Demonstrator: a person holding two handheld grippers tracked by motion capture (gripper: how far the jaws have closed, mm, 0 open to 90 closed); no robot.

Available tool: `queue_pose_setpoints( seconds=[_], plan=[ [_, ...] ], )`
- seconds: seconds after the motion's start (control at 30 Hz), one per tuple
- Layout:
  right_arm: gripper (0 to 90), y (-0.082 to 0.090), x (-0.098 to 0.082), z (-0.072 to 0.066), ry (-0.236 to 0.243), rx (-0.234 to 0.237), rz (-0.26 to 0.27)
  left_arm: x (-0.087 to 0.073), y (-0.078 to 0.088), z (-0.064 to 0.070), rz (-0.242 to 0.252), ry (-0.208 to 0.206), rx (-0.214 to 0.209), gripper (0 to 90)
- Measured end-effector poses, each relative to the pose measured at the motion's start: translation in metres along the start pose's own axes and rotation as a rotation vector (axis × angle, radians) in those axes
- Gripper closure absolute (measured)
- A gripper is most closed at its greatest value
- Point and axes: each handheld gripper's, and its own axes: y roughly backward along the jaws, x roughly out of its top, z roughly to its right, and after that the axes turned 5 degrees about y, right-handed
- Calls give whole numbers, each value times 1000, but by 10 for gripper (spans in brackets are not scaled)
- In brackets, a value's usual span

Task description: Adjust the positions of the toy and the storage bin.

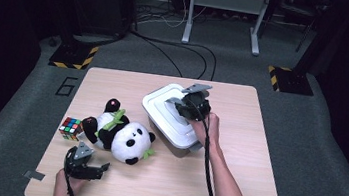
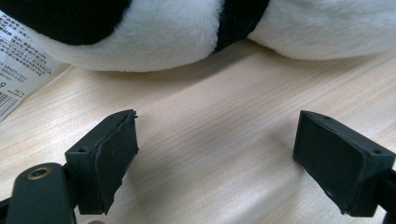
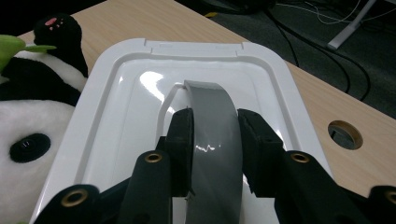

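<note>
Two hand-held grippers are working at the counter (image 1: 232,185). The right hand-held gripper (image 3: 212,140) is pinching the grey handle (image 3: 212,116) that arches up from the white lid (image 3: 116,93), its black pads pressing on either side of the strap. That lid is sitting on the white box (image 1: 173,115), which is standing near the middle of the counter, a little toward the far side. The person's right hand (image 1: 209,127) is resting at the box's near right corner.

The left hand-held gripper (image 2: 215,149) is hovering low over bare wood with its jaws spread wide and nothing between them (the pads are standing well apart). In the high view the left hand-held gripper (image 1: 85,162) is sitting near the front left edge, just in front of the plush panda (image 1: 117,134).

The panda is lying on its back between the box and a Rubik's cube (image 1: 71,128), touching neither as far as can be told. A green bow (image 1: 114,119) is showing at its neck. In the left gripper view a white sewn-in tag (image 2: 21,70) is trailing from the plush, carrying small printed lines and a barcode too small to read.

Beyond the counter, a large "6" (image 1: 66,86) is marked on the grey floor, with a yellow-and-black striped base (image 1: 73,55) behind it.
</note>
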Motion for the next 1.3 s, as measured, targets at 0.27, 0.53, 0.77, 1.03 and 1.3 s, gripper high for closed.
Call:
queue_pose_setpoints(
  seconds=[0.27, 0.53, 0.77, 1.03, 1.3],
  plan=[
    [667, 7, -4, -7, -52, -32, -9, 0, 0, 0, 0, -1, -3, 134],
    [667, 13, -7, -13, -78, -51, -22, 0, 0, 0, 0, -2, -1, 134],
    [670, 16, -8, -25, -86, -120, -40, 0, 0, 0, -2, -2, -3, 135],
    [670, 20, -9, -25, -102, -105, -48, 0, 0, 0, -1, -1, -2, 136],
    [670, 20, -10, -26, -113, -107, -44, 0, 0, 0, -2, -2, -1, 137]
  ],
)
